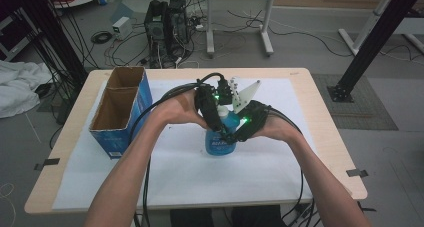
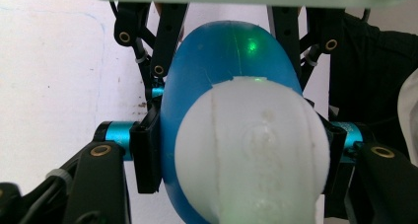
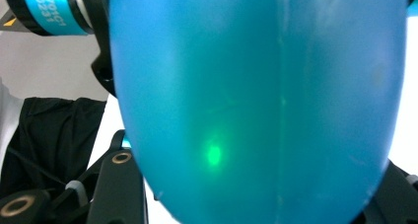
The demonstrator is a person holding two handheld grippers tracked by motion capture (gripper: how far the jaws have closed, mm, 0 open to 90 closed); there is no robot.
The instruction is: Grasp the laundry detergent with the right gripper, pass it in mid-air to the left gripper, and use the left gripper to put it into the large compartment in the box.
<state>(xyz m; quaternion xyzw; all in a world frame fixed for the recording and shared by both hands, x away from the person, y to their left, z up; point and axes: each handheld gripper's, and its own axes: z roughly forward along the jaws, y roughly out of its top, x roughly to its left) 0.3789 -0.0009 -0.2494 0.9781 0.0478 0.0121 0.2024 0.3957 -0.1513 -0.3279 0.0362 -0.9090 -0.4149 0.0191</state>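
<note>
- The blue bottle (image 1: 220, 142) stands upright on the white sheet (image 1: 175, 172), between the two grippers.
- The left gripper (image 2: 236, 150) has its jaws closed on the bottle's sides just below the white cap (image 2: 251, 150), pads touching the plastic.
- The right gripper (image 1: 239, 132) presses against the bottle's body; whether its jaws clamp it, I cannot tell.
- An open blue cardboard box (image 1: 120, 112) sits well off beyond the left gripper.

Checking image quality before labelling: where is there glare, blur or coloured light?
High view: sharp, dim, green lights on both grippers. Left gripper view: white cap soft, too close, green spot on the blue bottle. Right gripper view: the bottle looms blurred, with a green glow.
</note>
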